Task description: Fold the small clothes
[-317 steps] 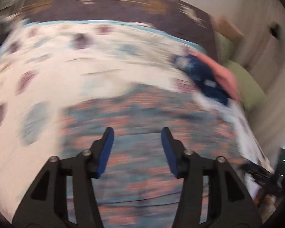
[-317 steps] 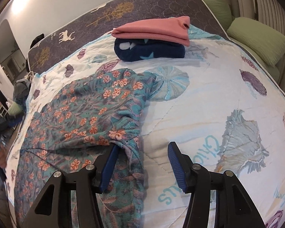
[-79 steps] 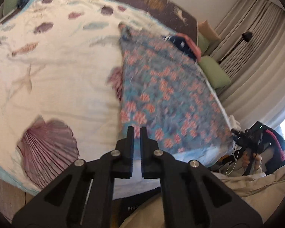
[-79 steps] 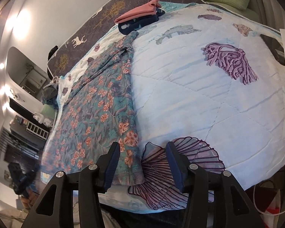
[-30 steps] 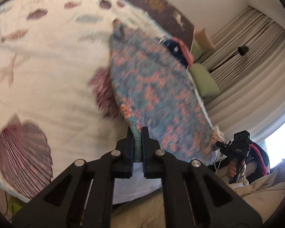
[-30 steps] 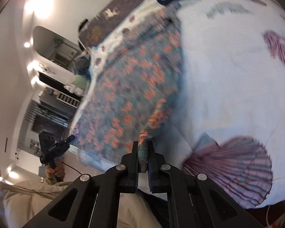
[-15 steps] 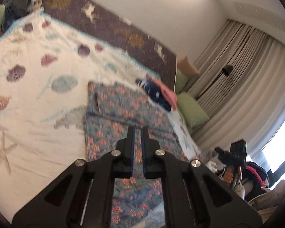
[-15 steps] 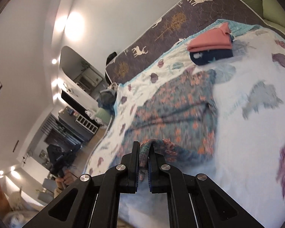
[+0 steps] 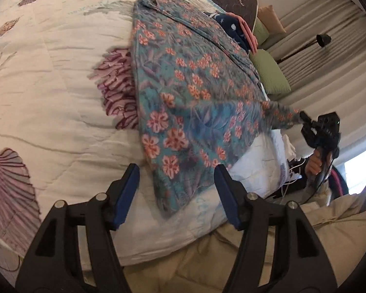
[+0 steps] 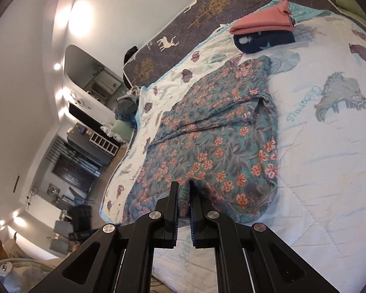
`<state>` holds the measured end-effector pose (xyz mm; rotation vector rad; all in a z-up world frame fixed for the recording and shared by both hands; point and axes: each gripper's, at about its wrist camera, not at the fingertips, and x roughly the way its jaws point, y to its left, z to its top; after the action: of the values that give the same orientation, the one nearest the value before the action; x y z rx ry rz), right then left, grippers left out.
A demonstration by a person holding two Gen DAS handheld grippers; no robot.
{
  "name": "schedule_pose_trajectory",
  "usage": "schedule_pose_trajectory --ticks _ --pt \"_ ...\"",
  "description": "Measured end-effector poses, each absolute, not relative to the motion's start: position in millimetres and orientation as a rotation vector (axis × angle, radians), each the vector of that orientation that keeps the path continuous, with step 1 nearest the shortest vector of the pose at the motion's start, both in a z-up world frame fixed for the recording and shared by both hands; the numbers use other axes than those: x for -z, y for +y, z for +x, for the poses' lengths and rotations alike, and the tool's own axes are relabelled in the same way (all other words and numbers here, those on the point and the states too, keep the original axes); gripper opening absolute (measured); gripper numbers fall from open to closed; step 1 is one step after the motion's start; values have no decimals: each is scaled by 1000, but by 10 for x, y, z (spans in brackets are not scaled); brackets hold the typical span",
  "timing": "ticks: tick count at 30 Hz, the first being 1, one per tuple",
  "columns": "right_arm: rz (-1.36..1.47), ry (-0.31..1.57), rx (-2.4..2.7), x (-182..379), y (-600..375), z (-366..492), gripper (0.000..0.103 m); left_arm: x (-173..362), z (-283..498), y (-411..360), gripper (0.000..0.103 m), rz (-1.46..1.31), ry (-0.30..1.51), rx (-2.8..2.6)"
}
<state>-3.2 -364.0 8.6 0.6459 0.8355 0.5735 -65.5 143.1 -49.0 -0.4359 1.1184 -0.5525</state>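
A teal floral garment (image 9: 188, 92) lies spread along the bed; it also shows in the right wrist view (image 10: 217, 131). My left gripper (image 9: 175, 190) is open, its blue pads either side of the garment's near hem corner, which lies loose on the quilt. My right gripper (image 10: 183, 195) is shut on the garment's other bottom corner and holds it raised. In the left wrist view the right gripper (image 9: 305, 118) shows at the right, pulling that corner taut off the bed's side.
A white sea-print quilt (image 9: 48, 73) covers the bed. A folded stack, pink on navy (image 10: 266, 29), sits by the dark headboard (image 10: 197, 14). Green pillows (image 9: 270, 73) lie beside the bed. My trousers (image 9: 256, 256) are at the bed's near edge.
My left gripper has opened and let go of its corner, which now lies on the quilt. The right gripper still holds its corner. The garment lies flatter than half a second ago.
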Motion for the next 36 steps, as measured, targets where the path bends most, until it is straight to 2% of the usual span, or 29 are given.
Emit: schedule_pose_trajectory --ticks 1,2,3,5,13,17,25,36 --pt "645 833 -575 -90 -3629 -42 7 486 -673 1423 43 -439 1102 564" --pt "642 832 -576 -97 -3617 -48 7 492 -660 1429 7 -469 1117 578" --pt "639 830 -576 -99 -3605 -70 7 474 -624 1449 4 -493 1124 560" --pt "636 827 -572 -115 -3597 -94 7 259 -574 1461 4 -449 1042 542" --pt "641 689 -565 -521 -3724 116 7 -1166 -11 1585 4 -434 590 611" --pt "673 577 -573 -816 -3871 389 7 -1445 520 1575 4 -466 526 588" --pt "676 548 -493 -1070 -4029 1302 7 -1223 1659 1367 4 -463 584 410" --pt "710 664 -298 -418 -4142 2958 7 -449 3121 1103 4 -465 772 297"
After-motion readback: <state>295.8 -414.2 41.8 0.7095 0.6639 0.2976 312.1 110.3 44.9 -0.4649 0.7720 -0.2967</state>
